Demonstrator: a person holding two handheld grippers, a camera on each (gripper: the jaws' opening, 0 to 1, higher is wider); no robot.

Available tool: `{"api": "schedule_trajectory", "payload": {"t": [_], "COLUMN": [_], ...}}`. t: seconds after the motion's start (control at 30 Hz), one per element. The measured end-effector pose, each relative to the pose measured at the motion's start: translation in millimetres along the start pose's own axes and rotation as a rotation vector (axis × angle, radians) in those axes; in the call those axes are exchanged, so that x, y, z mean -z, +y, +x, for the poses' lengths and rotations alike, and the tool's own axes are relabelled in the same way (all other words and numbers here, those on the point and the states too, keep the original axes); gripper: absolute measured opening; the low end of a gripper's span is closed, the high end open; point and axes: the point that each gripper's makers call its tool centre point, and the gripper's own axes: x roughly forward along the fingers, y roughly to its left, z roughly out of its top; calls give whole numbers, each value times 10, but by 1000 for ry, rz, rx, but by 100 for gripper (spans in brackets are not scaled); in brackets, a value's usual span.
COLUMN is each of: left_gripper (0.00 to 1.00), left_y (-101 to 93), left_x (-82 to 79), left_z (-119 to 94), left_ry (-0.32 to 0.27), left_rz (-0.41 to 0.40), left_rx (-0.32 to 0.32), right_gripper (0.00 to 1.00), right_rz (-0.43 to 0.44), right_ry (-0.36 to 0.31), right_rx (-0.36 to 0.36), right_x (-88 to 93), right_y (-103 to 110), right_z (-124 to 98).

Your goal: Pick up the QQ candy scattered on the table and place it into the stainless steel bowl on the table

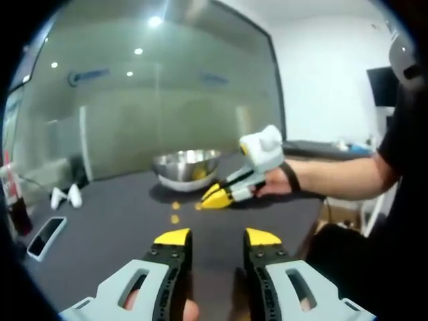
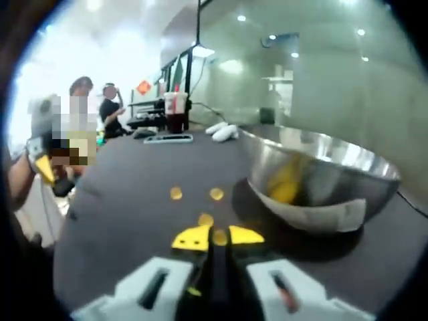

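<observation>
Right now the right gripper (image 2: 218, 237) sits low on the dark table (image 2: 127, 221), its yellow tips drawn almost together around a small yellow QQ candy (image 2: 219, 236) at the bottom centre of the right gripper view. Whether the candy is truly pinched or only fenced in, I cannot tell. Three more candies lie just beyond, toward the middle of the frame, with the stainless steel bowl (image 2: 321, 180) at right centre, yellow pieces already inside.

To do this well, I'd say close squarely and lift straight before swinging over the rim.

The candy looks like a round disc lying flat; no long axis or heading is readable.

The left gripper (image 1: 215, 237) hovers at the bottom of the left gripper view, jaws parted and empty.
</observation>
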Motion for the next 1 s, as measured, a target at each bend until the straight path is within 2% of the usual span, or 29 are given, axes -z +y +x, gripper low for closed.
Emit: {"api": "schedule_trajectory", "payload": {"t": [0.17, 0.27, 0.5, 0.57, 0.7, 0.8, 0.83, 0.93, 1.0], "left_gripper": [32, 32, 32, 32, 32, 32, 32, 32, 32], "left_y": [1, -2, 10, -5, -34, -44, -52, -94, -111], "left_x": [-12, -25, -16, -23, -36, -33, -38, -59, -65], "left_z": [-15, -32, -38, -28, -7, 14, 22, 43, 48], "left_ry": [0, -2, 0, -1, -2, 0, 0, -4, -3], "left_rz": [2, 5, 5, 8, 11, 13, 13, 19, 23], "left_rx": [-3, -5, -10, -6, 3, 7, 9, 20, 24], "right_gripper": [10, 10, 10, 10, 10, 9, 9, 9, 9], "right_rz": [-6, 8, 1, -18, 39, 29, 17, 41, 35], "right_ry": [-15, -91, -157, -211, -261, -304, -331, -358, -354], "right_rx": [0, 5, 118, 179, 230, 295, 299, 318, 334], "right_x": [-39, -189, -304, -394, -455, -532, -577, -630, -677], "right_y": [20, 55, -88, -182, -303, -440, -455, -542, -600], "right_z": [-44, -165, -517, -715, -987, -1165, -1204, -1260, -1243]}}
